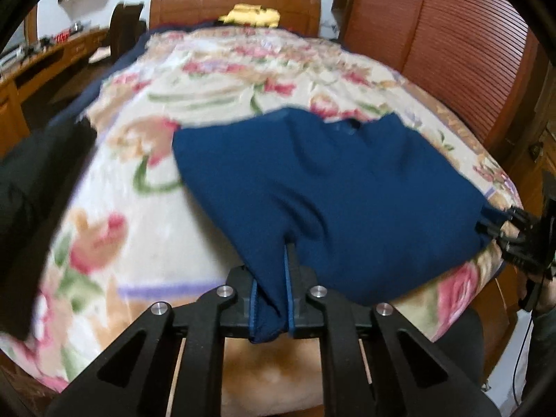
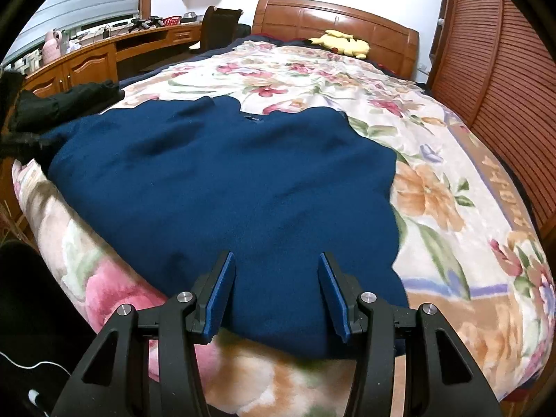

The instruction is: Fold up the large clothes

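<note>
A large dark blue sweater (image 2: 222,180) lies spread on a floral blanket (image 2: 451,180) on the bed, collar toward the headboard. In the left wrist view the sweater (image 1: 330,191) is pulled taut toward the camera. My left gripper (image 1: 271,271) is shut on a bunch of the sweater's near hem, which hangs between the blue pads. My right gripper (image 2: 276,260) is open, its blue pads (image 2: 222,292) spread over the sweater's near hem without pinching it. The right gripper also shows in the left wrist view (image 1: 497,226) at the sweater's right edge.
A folded black garment (image 2: 66,104) lies at the bed's left edge. A yellow plush toy (image 2: 342,43) rests by the wooden headboard (image 2: 333,17). A wooden desk (image 2: 87,59) runs along the left. A slatted wooden wardrobe (image 2: 504,80) stands on the right.
</note>
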Demonstrator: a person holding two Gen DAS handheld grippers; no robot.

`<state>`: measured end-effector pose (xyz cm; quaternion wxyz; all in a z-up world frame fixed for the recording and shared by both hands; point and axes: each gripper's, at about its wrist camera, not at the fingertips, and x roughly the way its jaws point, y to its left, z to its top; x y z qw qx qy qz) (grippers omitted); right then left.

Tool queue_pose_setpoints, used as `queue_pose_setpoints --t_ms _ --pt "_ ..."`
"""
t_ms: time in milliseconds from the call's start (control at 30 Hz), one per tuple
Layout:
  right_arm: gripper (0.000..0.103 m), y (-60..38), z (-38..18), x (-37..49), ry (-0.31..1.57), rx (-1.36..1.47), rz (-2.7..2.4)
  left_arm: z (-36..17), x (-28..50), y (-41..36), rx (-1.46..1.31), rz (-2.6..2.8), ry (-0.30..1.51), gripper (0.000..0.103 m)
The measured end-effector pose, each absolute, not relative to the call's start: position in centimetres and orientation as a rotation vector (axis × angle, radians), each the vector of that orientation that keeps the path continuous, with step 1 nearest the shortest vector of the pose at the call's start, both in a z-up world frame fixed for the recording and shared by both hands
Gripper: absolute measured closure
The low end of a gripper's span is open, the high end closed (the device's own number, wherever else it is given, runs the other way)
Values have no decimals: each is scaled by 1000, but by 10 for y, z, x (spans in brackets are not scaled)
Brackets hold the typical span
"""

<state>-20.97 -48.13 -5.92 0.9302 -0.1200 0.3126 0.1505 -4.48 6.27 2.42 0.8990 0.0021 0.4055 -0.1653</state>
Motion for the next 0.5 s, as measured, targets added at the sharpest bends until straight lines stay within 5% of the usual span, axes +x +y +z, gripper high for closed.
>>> queue_pose_setpoints --t_ms 500 --pt "51 -533 -48 -228 606 -196 259 115 -38 -113 205 -525 688 94"
